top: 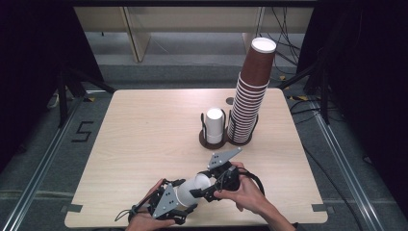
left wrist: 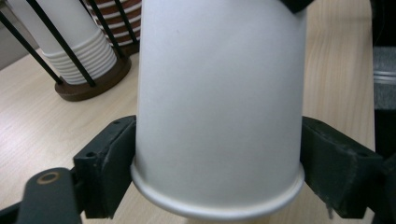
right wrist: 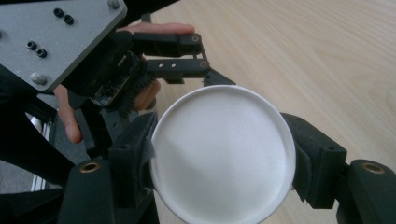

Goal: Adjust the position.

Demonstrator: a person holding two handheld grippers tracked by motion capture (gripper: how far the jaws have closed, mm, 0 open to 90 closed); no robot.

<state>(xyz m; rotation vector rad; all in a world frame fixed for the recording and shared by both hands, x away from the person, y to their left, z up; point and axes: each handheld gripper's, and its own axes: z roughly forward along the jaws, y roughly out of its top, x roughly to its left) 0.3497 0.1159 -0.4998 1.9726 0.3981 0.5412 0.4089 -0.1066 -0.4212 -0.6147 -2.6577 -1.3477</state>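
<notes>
White paper cup (top: 192,188) is clamped between both claws, left (top: 179,198) and right (top: 208,186); squeezing harder could crush it.

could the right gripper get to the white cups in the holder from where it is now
Probably not yet. The right gripper is shut on the white cup, which the left gripper also clamps. The bare table between it and the white cup stack looks open, so only its full jaws stop it.

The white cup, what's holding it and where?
Both: the left hand-held gripper clamps the white paper cup at its rolled rim end, the right hand-held gripper grips its closed base end.
</notes>
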